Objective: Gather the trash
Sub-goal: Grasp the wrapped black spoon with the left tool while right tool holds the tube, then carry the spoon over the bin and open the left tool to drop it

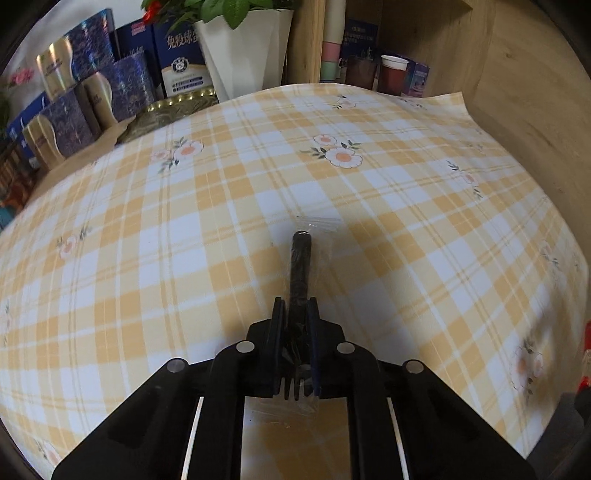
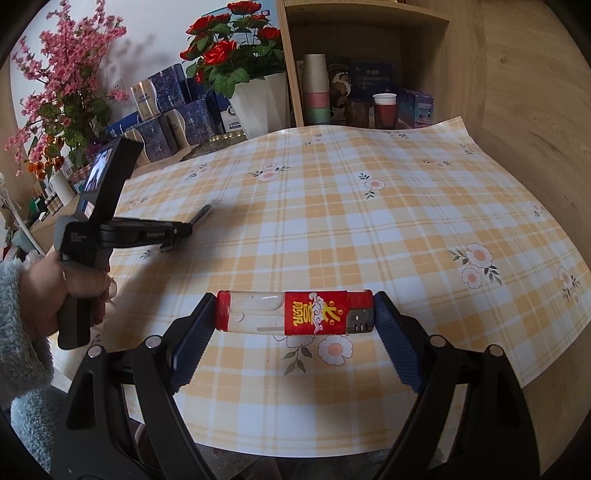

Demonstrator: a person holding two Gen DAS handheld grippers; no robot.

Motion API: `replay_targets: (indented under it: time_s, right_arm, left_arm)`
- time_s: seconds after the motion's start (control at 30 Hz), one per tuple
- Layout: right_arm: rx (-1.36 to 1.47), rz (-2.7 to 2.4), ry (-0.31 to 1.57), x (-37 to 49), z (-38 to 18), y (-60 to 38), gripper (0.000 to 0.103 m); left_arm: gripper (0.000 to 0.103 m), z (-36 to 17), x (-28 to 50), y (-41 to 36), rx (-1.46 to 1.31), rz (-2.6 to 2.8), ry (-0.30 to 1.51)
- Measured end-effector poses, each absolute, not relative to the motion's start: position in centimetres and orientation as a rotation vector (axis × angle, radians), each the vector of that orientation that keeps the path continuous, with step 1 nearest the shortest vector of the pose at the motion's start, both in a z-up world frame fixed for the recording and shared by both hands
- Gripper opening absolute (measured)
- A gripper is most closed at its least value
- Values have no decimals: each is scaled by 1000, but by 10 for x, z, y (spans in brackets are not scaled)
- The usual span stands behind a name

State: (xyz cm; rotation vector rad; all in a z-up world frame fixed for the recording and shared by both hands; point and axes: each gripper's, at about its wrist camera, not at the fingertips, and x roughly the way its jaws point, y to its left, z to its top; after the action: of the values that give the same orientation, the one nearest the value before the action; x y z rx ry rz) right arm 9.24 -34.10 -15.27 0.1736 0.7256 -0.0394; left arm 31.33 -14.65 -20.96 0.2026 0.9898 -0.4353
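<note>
Wrapped fork on tablecloth, between left tongs; lighter crosswise between right tongs; boxes behind.

The wrapped fork's middle hides between the jaws, and a blurred red object, perhaps packaging, is cut off.

A lived-in home room: a table under a yellow plaid flowered cloth, artificial red roses in a white pot, pink blossom sprays, stacked blue gift boxes, and a wooden shelf holding paper cups
</note>
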Motion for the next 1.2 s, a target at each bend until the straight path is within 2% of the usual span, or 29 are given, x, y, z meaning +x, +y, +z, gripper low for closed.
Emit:
replay_targets:
  time_s: [0.4,0.73,1.03,1.2]
  right_arm:
    - [175,3,687,65,-132,-321,83]
    - [135,29,641,26,-113,-299,83]
    - [105,23,604,8,-101,-301,83]
    - [111,19,610,6,-102,-304,83]
  left_arm:
    - [11,-169,228,-102,70,-545,960]
    - [10,-141,120,-77,39,-667,918]
    - [10,-161,31,-76,187,-804,946]
    - [11,-192,16,-87,248,-832,1016]
